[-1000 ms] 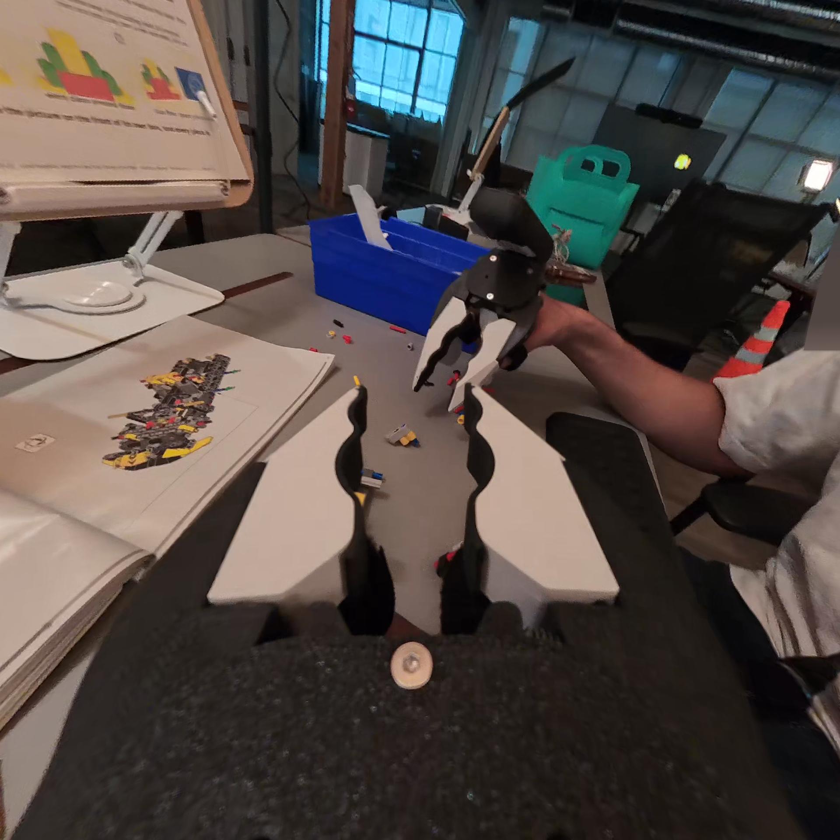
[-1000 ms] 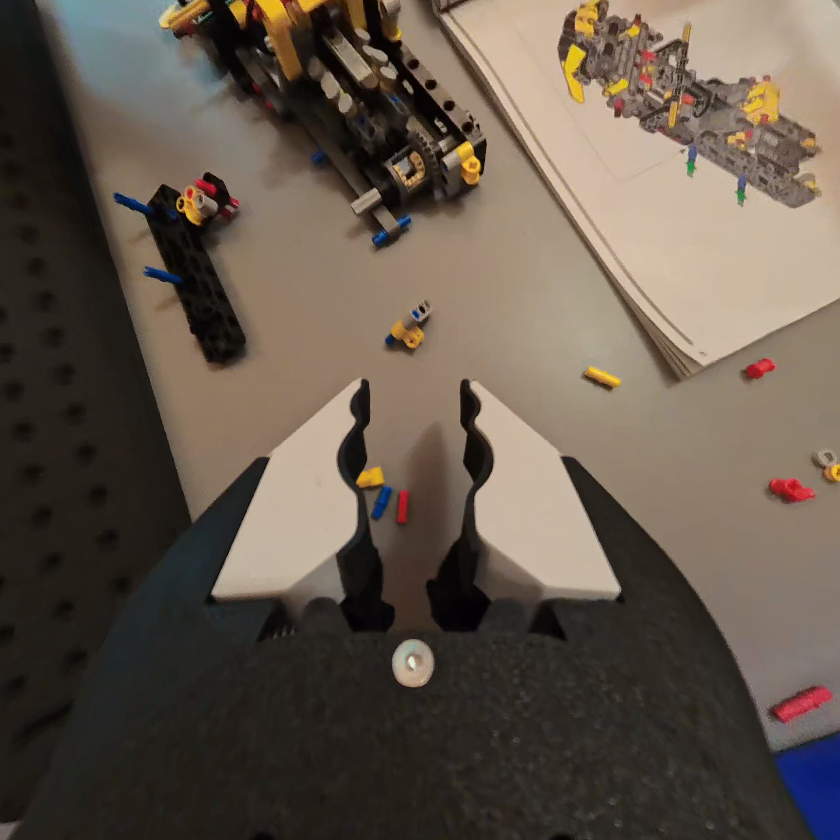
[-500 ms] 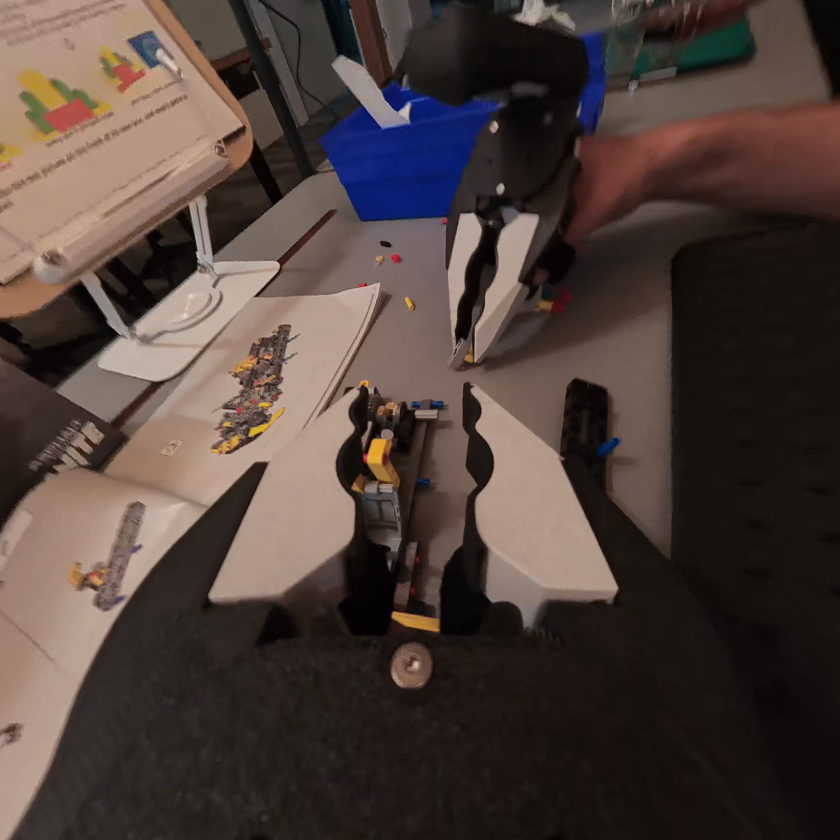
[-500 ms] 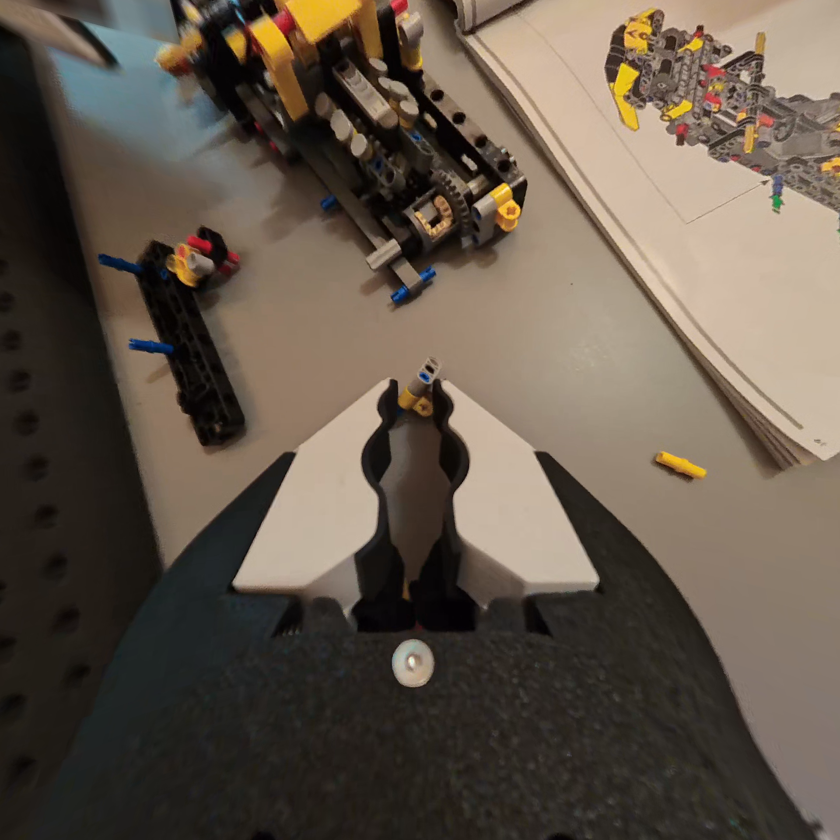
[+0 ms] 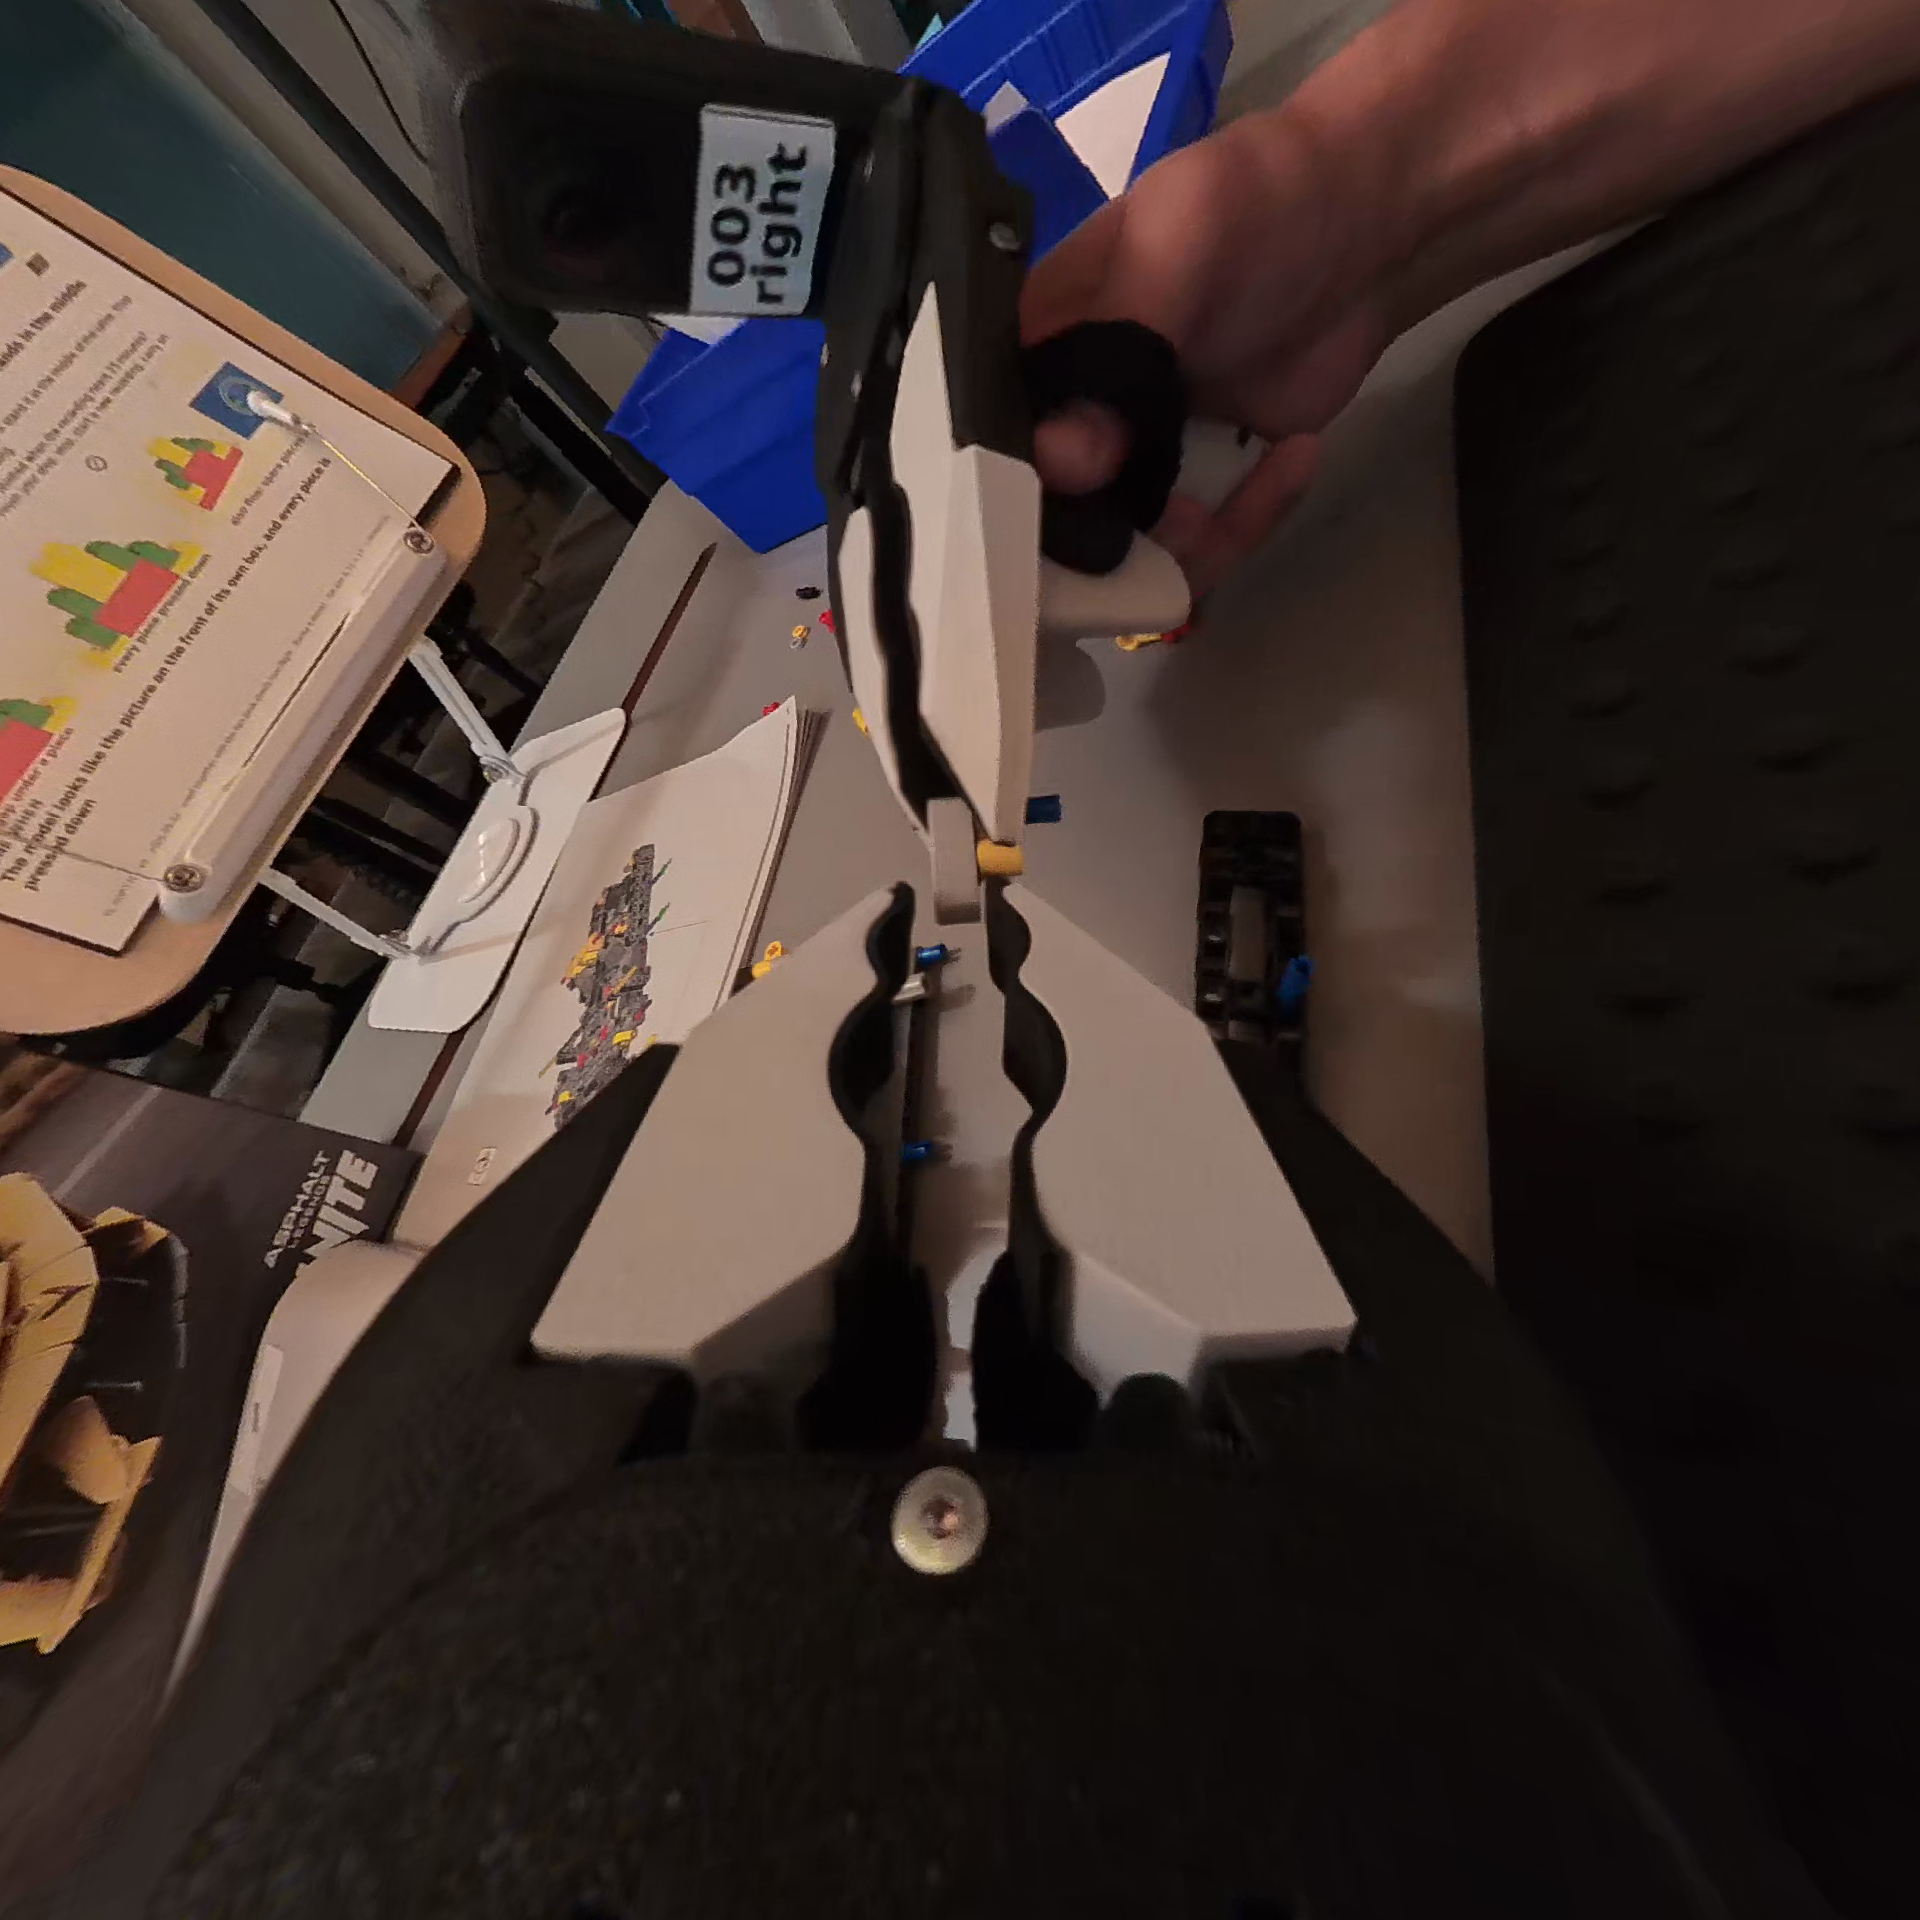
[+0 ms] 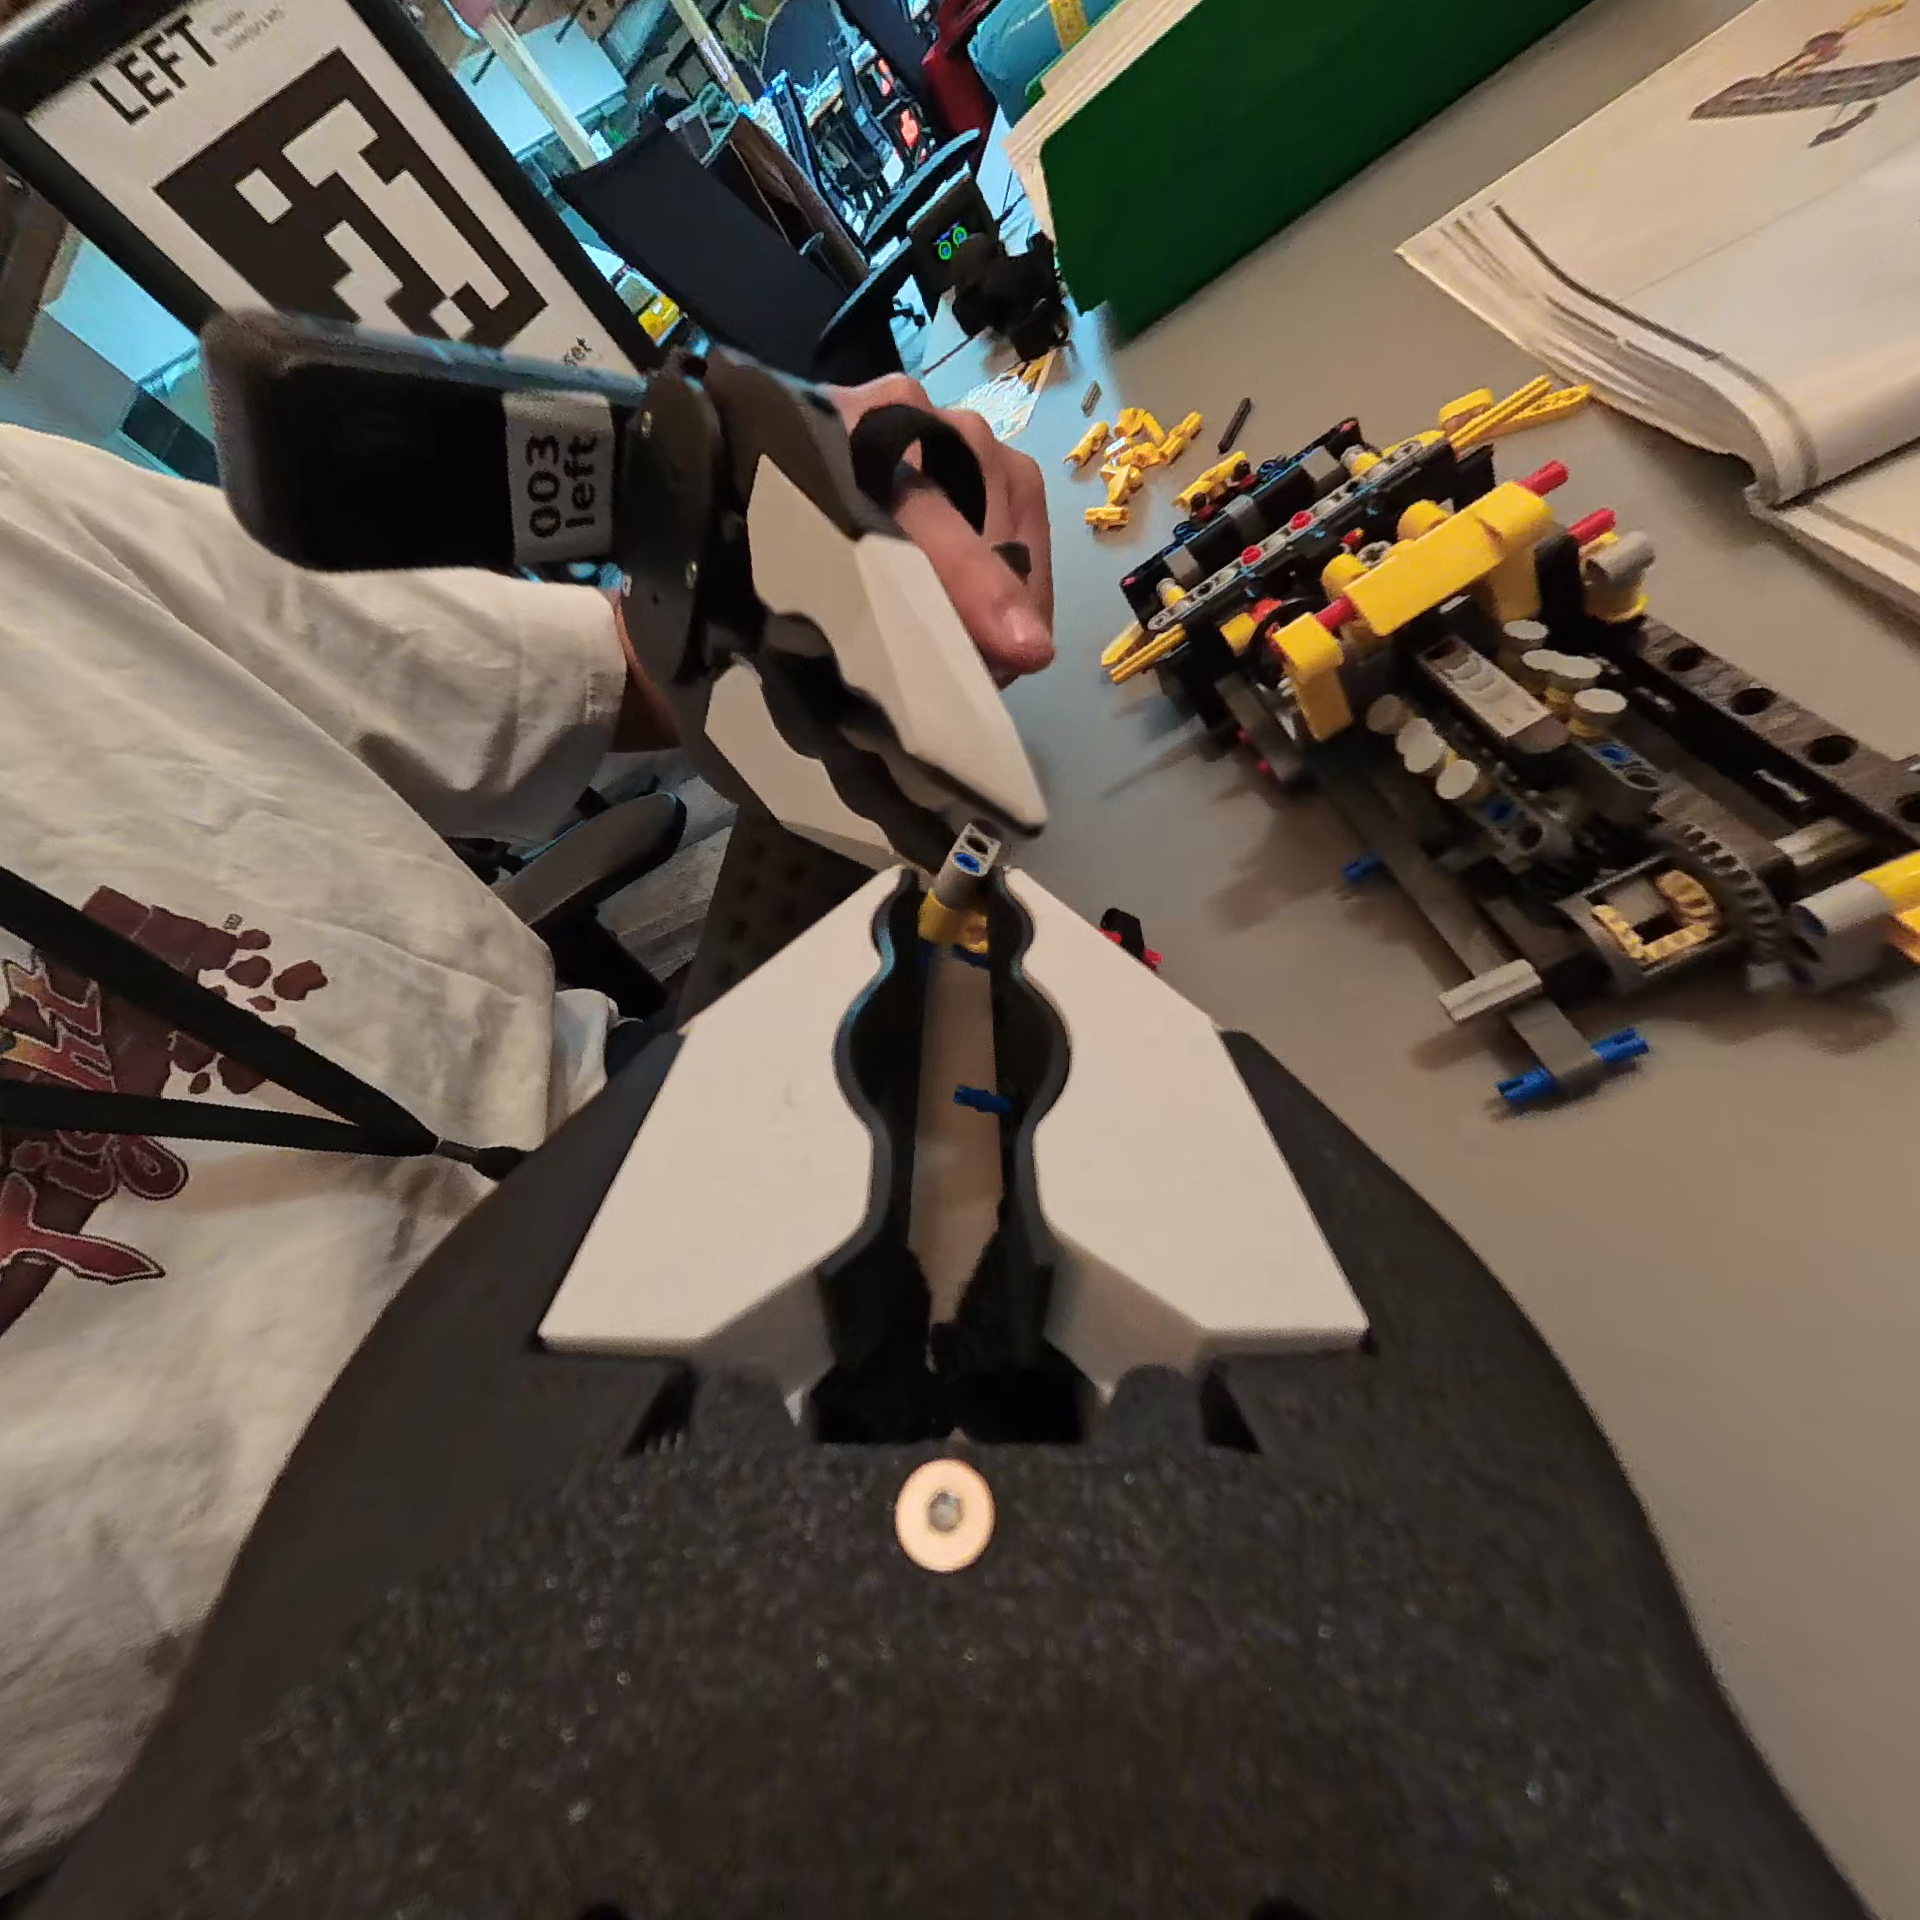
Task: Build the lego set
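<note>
two grippers (image 5: 951, 899) (image 6: 961, 904), one blue bin (image 5: 748, 416), one instruction booklet (image 5: 675, 883), one part-built model (image 6: 1507, 665)

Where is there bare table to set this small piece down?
Bare grey table lies on the near side of the model, off the right gripper. Crowded: yellow parts behind the model, manual beyond.

Right gripper (image 6: 951, 914) clamped, tips meeting the parted left gripper (image 5: 951, 904)
</note>
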The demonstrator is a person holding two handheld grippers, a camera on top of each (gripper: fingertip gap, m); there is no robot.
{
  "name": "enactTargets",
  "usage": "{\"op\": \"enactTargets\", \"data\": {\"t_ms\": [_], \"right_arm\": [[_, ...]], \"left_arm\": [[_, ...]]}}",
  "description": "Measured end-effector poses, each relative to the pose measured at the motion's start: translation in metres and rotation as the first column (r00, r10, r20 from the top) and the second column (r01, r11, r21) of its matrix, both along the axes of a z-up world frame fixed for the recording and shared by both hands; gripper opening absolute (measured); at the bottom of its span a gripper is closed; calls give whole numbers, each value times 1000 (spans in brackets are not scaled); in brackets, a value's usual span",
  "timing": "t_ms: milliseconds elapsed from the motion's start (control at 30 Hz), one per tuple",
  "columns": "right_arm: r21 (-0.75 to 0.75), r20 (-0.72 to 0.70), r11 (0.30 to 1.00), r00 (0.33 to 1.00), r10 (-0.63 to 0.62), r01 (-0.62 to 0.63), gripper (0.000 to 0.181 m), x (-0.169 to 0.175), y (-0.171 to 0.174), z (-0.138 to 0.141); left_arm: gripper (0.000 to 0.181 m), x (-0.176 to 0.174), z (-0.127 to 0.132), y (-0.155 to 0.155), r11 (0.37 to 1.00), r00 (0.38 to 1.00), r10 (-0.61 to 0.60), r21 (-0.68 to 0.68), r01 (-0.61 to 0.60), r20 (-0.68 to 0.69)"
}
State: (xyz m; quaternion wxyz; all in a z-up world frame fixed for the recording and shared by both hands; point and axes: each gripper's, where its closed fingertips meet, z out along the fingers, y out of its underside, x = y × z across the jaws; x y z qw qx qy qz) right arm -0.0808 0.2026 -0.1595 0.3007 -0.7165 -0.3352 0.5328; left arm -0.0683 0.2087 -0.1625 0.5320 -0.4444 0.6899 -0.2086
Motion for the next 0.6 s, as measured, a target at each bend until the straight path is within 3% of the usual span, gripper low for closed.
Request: {"op": "enactTargets", "data": {"t_ms": [133, 233, 400, 500, 600], "right_arm": [[30, -20, 999, 999, -24, 25, 11, 3, 4, 5], [192, -50, 981, 998, -22, 32, 26, 4, 2, 16], [483, -47, 873, 998, -52, 68, 41, 4, 3, 29], [584, -58, 809, 997, -44, 70, 36, 1, -2, 36], [596, -37, 800, 998, -58, 69, 25, 2, -1, 34]], "left_arm": [[8, 3, 4, 2, 1000, 999, 13, -26, -12, 31], [8, 3, 12, 3, 977, 997, 7, -211, 10, 81], [8, 2, 28, -3, 867, 981, -46, -480, 132, 187], [8, 2, 31, -6, 818, 975, -63, -549, 172, 211], [8, 3, 30, -9, 812, 973, -77, -553, 187, 216]]}}
